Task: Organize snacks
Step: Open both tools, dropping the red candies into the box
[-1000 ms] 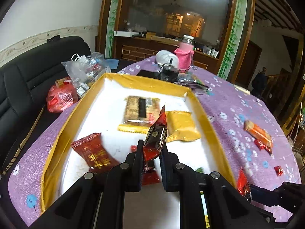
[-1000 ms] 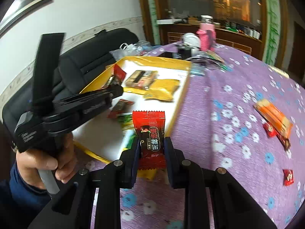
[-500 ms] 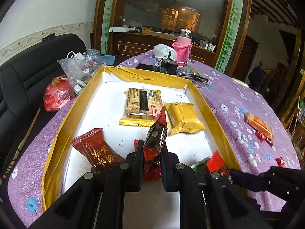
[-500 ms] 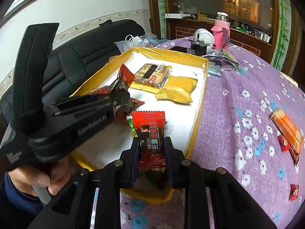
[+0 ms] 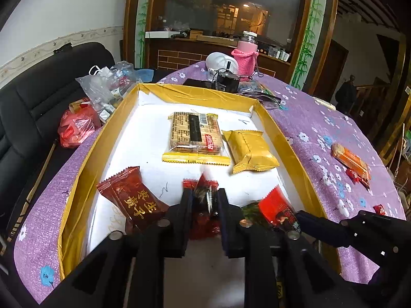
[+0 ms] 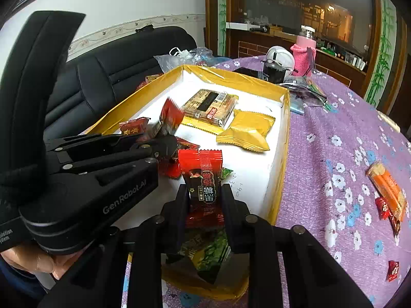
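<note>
Hovering over the near end of the yellow-rimmed tray [image 5: 287, 148], left gripper [image 5: 203, 202] with jaws just opening, a blurred dark-red candy [image 5: 204, 192] loose between them. Clamped upright in the right gripper [image 6: 204, 197], a red candy [image 6: 203, 177]. Lying farther in: cracker packet [image 5: 194, 133], yellow pouch [image 5: 248, 148], red date packet [image 5: 132, 197]; scattered right on the purple cloth [image 5: 316, 118], an orange bar [image 5: 350, 157].

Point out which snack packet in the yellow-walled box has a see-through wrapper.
The cracker packet at the far middle of the box: its biscuits show through clear film, while the gold packet beside it and the red ones are opaque.
</note>
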A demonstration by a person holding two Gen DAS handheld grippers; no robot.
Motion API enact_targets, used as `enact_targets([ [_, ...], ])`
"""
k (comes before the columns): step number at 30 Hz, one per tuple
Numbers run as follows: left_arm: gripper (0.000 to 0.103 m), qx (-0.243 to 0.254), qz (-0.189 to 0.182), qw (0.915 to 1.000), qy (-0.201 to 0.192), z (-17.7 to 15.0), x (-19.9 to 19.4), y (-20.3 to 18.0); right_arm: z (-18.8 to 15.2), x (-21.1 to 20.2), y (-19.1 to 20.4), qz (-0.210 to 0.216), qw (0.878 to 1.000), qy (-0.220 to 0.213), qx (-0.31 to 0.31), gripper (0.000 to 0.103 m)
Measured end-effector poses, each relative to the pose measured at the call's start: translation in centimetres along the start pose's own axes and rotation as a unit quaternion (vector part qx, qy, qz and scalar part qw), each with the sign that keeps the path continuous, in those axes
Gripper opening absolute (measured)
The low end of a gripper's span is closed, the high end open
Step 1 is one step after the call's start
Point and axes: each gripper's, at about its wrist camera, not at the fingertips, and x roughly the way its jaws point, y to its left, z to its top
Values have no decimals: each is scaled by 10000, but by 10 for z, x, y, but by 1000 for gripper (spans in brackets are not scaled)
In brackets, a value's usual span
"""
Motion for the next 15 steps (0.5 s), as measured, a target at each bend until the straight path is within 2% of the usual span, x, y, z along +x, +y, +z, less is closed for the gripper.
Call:
enact_targets([
  [2,46,6,-7,10000,-35,0,-3,-1,0,-2,2,4,10000,-38,-67,27],
  [6,50,73,-27,9999,-127,2,-9,-5,-1,-9,2,28,9999,-100,-78,33],
  [10,63,77,15,9998,-202,5,-14,-7,-2,-19,-1,52,9998,-207,-46,39],
  [15,64,43,42,9997,-243,9,-20,-8,-4,-35,-12,96,9993,-358,113,42],
])
